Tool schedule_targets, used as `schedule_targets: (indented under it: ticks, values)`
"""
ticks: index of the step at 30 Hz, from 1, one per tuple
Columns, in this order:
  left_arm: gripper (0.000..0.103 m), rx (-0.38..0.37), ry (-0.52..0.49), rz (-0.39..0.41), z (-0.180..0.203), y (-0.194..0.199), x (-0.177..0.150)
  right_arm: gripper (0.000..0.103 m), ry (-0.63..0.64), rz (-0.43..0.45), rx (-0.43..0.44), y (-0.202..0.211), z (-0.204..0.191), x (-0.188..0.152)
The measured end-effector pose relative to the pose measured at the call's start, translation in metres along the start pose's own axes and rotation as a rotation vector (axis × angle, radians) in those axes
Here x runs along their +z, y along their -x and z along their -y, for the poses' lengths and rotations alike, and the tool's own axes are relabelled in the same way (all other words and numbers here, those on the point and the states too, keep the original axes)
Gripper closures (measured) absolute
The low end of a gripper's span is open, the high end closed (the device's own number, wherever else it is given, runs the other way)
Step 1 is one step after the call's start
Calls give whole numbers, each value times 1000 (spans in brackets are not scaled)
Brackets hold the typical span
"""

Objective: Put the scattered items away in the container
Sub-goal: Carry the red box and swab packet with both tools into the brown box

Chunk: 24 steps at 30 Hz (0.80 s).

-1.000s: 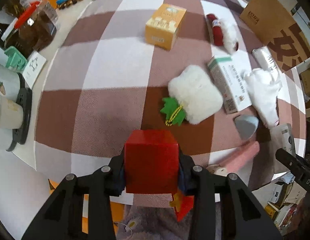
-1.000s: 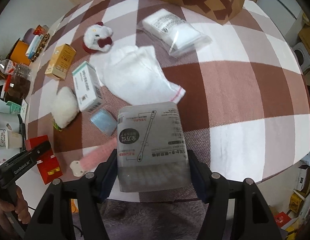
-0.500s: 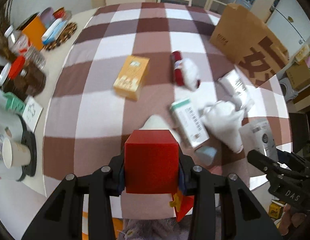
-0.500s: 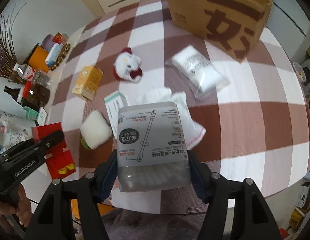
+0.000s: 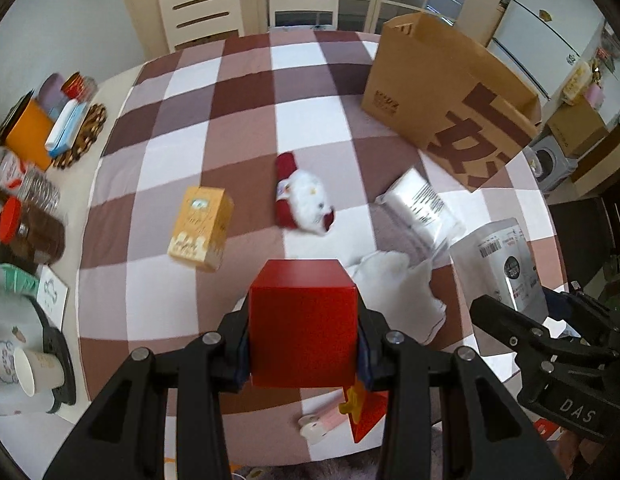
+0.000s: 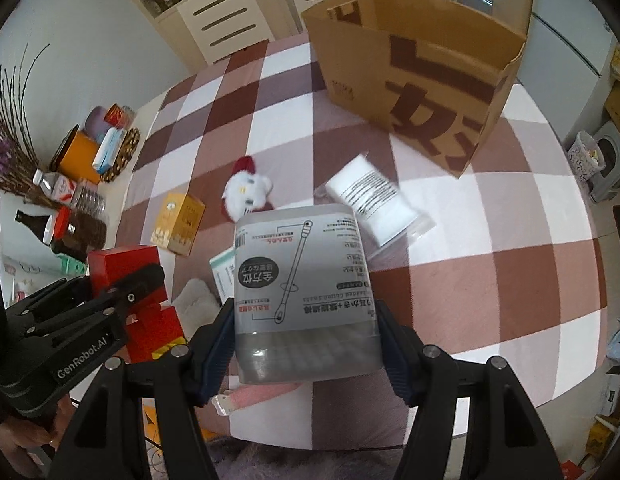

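"GenRobot.AI" stands on the left claw (image 6: 128, 292); "DAS" stands on the right claw (image 5: 509, 328)

The left gripper (image 5: 304, 344) is seen low in the centre of its frame, its jaws clamped on a red box (image 5: 302, 328). The right gripper (image 6: 306, 344) is likewise closed on a cotton swab container (image 6: 304, 296), low centre.
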<state>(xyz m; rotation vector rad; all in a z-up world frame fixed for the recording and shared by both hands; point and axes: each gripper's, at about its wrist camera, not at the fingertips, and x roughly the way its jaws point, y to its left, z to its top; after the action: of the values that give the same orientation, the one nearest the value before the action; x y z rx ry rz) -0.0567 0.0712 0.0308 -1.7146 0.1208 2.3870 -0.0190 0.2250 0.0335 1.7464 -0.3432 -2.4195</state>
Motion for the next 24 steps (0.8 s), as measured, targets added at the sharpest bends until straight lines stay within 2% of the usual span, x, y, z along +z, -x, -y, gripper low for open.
schedule_targets:
  ticks: [10, 24]
  values:
    - [63, -23, -89, -9, 27, -1, 23, 37, -69, 31, -20, 9, 18, 15]
    - [63, -119, -299, -13, 48, -13, 64, 37, -282, 94, -114, 19, 33, 20]
